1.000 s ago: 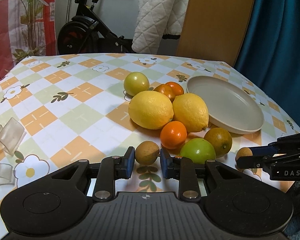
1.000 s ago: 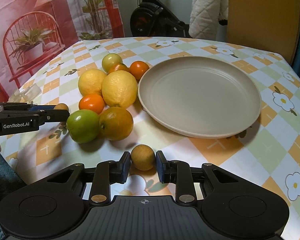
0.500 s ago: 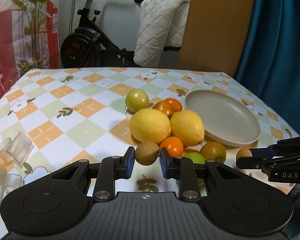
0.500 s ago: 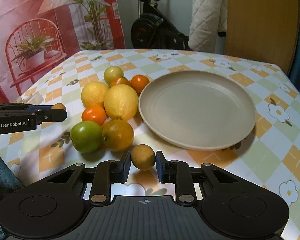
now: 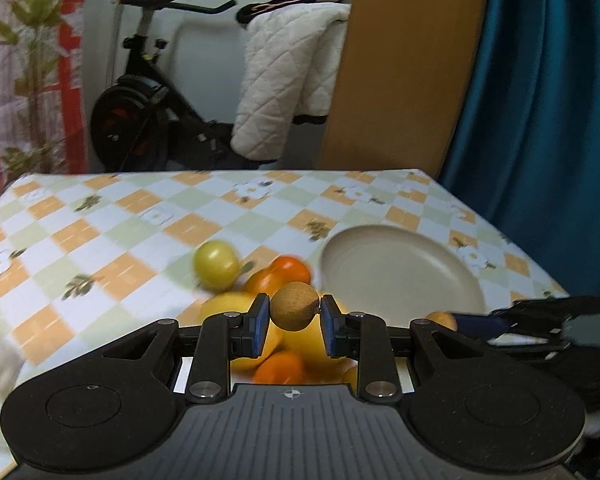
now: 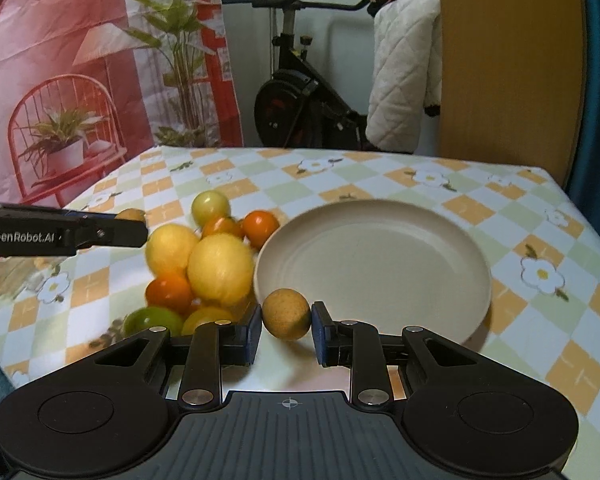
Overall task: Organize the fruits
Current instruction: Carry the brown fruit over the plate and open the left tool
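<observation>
Two hand-held grippers, left [image 5: 292, 320] and right [image 6: 286, 322], each clamped on a small brown round fruit [image 5: 295, 306] [image 6: 287, 314] held above the tabletop [image 6: 540, 320]. Beyond: lemons [image 6: 220, 268], oranges, a green fruit, piled beside an empty beige plate [image 6: 380, 264]. Step, by my reading: carrying; next calls for lowering onto the plate, then releasing.

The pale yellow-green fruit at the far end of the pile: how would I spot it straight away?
Start at the big beige plate on the checked tablecloth; the fruit pile lies to its left. The yellow-green fruit sits at the pile's far edge, just behind two small orange fruits. It alone is smooth, round and pale greenish yellow, smaller than the lemons.
</observation>
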`<action>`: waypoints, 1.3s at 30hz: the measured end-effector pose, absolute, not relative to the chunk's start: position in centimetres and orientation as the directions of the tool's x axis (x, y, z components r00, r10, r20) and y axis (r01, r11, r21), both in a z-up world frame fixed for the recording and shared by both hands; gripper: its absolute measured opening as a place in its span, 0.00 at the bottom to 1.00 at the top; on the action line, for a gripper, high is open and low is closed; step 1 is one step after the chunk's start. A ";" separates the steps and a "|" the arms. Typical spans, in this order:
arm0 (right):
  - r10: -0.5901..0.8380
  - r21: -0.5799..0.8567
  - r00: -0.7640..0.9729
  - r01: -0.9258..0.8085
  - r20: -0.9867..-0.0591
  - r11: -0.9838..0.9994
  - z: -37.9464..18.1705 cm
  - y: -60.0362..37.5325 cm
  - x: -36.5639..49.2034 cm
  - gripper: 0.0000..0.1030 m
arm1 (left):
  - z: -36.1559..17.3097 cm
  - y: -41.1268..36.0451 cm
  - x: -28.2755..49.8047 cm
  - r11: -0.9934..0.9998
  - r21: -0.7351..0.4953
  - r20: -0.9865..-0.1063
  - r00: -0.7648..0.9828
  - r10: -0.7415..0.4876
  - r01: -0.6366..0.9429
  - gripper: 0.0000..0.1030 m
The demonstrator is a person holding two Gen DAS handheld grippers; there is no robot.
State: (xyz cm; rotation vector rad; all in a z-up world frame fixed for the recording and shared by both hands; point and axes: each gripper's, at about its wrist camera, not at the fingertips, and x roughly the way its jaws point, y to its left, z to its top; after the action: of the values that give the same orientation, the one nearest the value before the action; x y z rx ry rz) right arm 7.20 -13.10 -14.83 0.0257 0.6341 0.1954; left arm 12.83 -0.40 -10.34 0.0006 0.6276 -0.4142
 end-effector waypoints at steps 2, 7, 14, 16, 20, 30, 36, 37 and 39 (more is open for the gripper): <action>0.191 0.088 0.786 -0.172 -0.587 0.981 -15.1 -13.4 7.8 0.24 | -10.4 -1.8 13.8 0.909 -0.114 -0.572 0.721 -0.390 0.401 0.28; 0.199 0.100 0.776 -0.174 -0.599 0.980 -16.3 -13.7 9.3 0.23 | -11.3 -5.0 16.0 0.892 -0.090 -0.603 0.688 -0.403 0.444 0.28; 0.208 0.107 0.767 -0.180 -0.607 0.978 -17.6 -14.0 11.2 0.23 | -12.7 -7.5 19.3 0.884 -0.092 -0.658 0.638 -0.399 0.458 0.28; 0.216 0.117 0.764 -0.183 -0.608 0.976 -17.9 -13.9 11.7 0.23 | -13.1 -7.6 19.9 0.886 -0.102 -0.673 0.624 -0.397 0.453 0.28; 0.217 0.125 0.769 -0.178 -0.601 0.976 -18.1 -14.1 12.4 0.24 | -13.6 -8.3 20.8 0.883 -0.100 -0.694 0.603 -0.392 0.459 0.28; 0.224 0.159 0.768 -0.160 -0.600 0.974 -18.5 -14.6 12.7 0.25 | -14.5 -8.6 21.6 0.880 -0.100 -0.733 0.564 -0.381 0.464 0.28; 0.208 0.140 0.783 -0.154 -0.586 0.978 -18.0 -14.5 12.0 0.31 | -13.7 -8.2 21.2 0.889 -0.106 -0.719 0.583 -0.377 0.445 0.38; 0.205 0.138 0.786 -0.153 -0.583 0.979 -17.9 -14.5 11.8 0.31 | -13.4 -8.1 20.9 0.887 -0.116 -0.705 0.591 -0.391 0.448 0.43; 0.202 0.135 0.794 -0.152 -0.573 0.979 -17.6 -14.5 11.3 0.31 | -12.8 -8.0 20.3 0.893 -0.102 -0.690 0.616 -0.380 0.438 0.46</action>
State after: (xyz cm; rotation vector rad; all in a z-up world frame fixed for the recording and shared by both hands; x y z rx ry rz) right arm 11.31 -14.48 -17.61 0.0832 0.6251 0.1900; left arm 20.30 -7.95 -12.76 0.0795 0.7759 -0.4717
